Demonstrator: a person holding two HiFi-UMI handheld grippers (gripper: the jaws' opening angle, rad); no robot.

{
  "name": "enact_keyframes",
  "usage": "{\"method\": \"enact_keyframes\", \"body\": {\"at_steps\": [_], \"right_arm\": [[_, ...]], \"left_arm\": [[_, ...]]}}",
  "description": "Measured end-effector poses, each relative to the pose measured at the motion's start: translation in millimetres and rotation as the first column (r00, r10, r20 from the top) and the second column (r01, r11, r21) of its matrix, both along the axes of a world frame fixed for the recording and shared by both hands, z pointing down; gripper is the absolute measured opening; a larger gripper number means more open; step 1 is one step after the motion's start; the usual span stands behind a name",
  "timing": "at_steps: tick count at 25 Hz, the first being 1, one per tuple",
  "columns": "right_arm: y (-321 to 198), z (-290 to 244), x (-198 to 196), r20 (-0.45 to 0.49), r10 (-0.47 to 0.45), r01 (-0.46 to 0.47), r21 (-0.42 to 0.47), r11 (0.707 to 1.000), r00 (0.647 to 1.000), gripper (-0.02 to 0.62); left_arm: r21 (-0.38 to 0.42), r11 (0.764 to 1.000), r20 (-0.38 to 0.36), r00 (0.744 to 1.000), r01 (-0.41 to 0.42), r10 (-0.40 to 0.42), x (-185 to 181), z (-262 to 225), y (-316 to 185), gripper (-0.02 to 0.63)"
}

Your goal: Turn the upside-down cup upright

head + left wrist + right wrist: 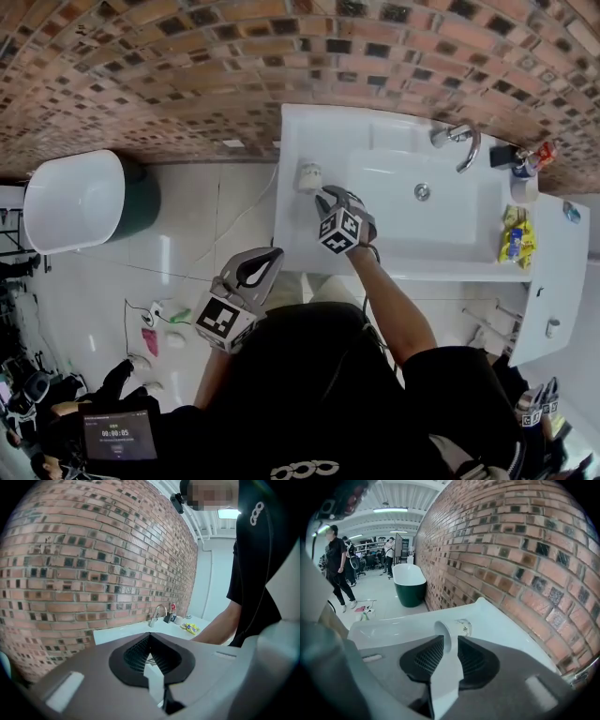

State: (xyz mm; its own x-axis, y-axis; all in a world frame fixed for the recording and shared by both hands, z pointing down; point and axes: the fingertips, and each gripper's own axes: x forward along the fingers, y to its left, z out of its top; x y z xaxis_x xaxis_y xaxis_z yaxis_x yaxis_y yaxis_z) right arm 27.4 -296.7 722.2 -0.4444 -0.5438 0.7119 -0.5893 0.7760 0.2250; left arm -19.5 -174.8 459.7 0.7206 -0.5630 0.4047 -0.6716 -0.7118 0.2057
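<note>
The cup [459,628] is white with a dark print. It lies on its side on the white counter [501,634], wide rim to the left, base toward the brick wall. In the head view the cup [309,175] sits on the counter [300,234] left of the basin. My right gripper [449,641] is just short of the rim, its jaws a narrow gap apart with the rim showing through. I cannot tell whether they touch it. The right gripper [328,194] reaches in from the counter's front. My left gripper [266,259] hangs shut below the counter's front edge, holding nothing.
A basin [417,202] with a chrome tap [461,141] takes up the counter's middle. Small bottles [520,164] and a yellow packet [515,236] lie at the right end. A green bathtub [80,199] stands on the floor to the left. People stand far off [335,564].
</note>
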Motion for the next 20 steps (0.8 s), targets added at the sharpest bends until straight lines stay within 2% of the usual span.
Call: {"method": "enact_keyframes", "body": {"at_steps": [7, 8, 9, 16, 20], "right_arm": [[-11.1, 20.3, -0.7, -0.045, 0.017, -0.019, -0.044, 0.999, 0.999, 0.077], [-12.5, 21.0, -1.1, -0.047, 0.025, -0.027, -0.045, 0.999, 0.999, 0.072], [-14.5, 20.8, -1.1, -0.051, 0.035, -0.037, -0.042, 0.998, 0.998, 0.037], [-20.8, 4.6, 8.3, -0.059, 0.117, -0.121, -0.056, 0.991, 0.991, 0.006], [-17.3, -14.3, 14.1, -0.080, 0.124, -0.130, -0.087, 0.988, 0.989, 0.006]], "left_arm": [[-0.007, 1.000, 0.002, 1.000, 0.031, -0.031, -22.0, -0.6, -14.8, 0.015], [-0.013, 0.999, 0.004, 1.000, 0.031, -0.031, -25.7, 0.8, -15.6, 0.015], [-0.021, 0.999, 0.007, 1.000, 0.028, -0.028, -29.5, 3.5, -15.7, 0.015], [0.011, 1.000, -0.028, 1.000, 0.000, 0.000, -39.5, 5.7, -30.0, 0.015], [0.019, 1.000, -0.048, 0.999, -0.024, 0.025, -39.2, 3.7, -37.0, 0.015]]}}
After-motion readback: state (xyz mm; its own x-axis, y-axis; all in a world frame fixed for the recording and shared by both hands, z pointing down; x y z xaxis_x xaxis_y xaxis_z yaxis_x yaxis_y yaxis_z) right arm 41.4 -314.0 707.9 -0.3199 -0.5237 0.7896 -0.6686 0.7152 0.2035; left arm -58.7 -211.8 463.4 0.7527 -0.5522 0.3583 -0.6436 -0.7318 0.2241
